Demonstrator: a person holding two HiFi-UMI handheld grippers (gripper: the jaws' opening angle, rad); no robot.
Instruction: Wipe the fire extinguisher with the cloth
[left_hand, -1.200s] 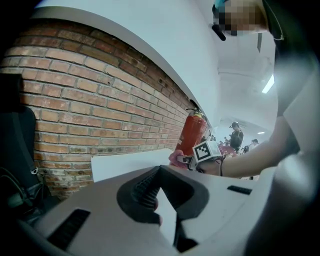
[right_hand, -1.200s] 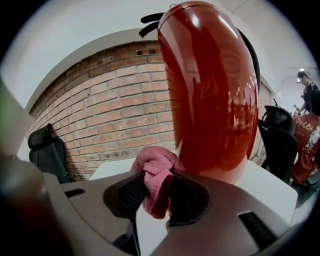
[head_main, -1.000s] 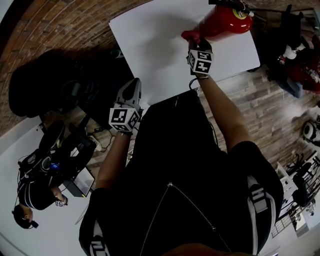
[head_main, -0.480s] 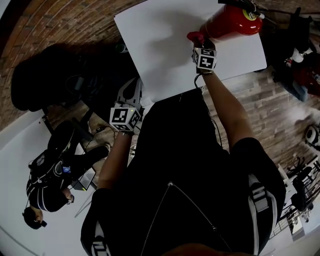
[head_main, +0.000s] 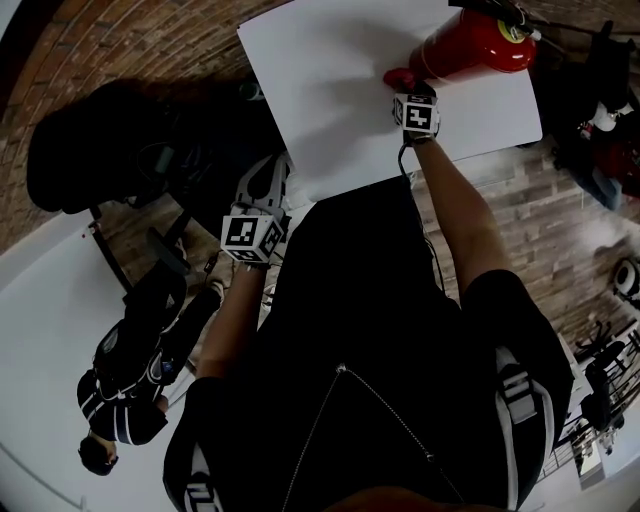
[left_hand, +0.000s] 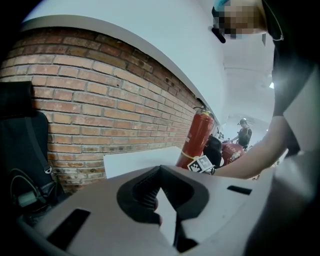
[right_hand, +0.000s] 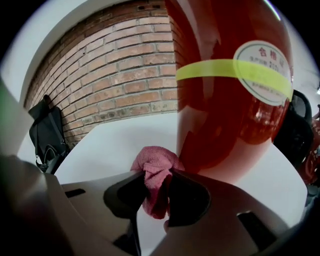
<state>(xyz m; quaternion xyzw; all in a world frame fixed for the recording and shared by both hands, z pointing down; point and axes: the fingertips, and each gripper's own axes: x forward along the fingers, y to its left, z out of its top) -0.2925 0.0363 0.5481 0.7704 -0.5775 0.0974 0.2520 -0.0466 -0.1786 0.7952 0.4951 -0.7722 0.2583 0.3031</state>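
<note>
I see the white table (head_main: 330, 110) ahead, with the red fire extinguisher (right_hand: 225, 95) standing upright at its far right. My right gripper (right_hand: 159, 176) reaches toward its lower body, jaws clamped on the bunched pink cloth (right_hand: 154, 186), which sits just beside the cylinder. My left gripper (left_hand: 160, 172) hangs off the table's near left edge, jaws together and holding nothing.

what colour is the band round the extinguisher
Yellow-green band on the fire extinguisher; best in right gripper view.
</note>
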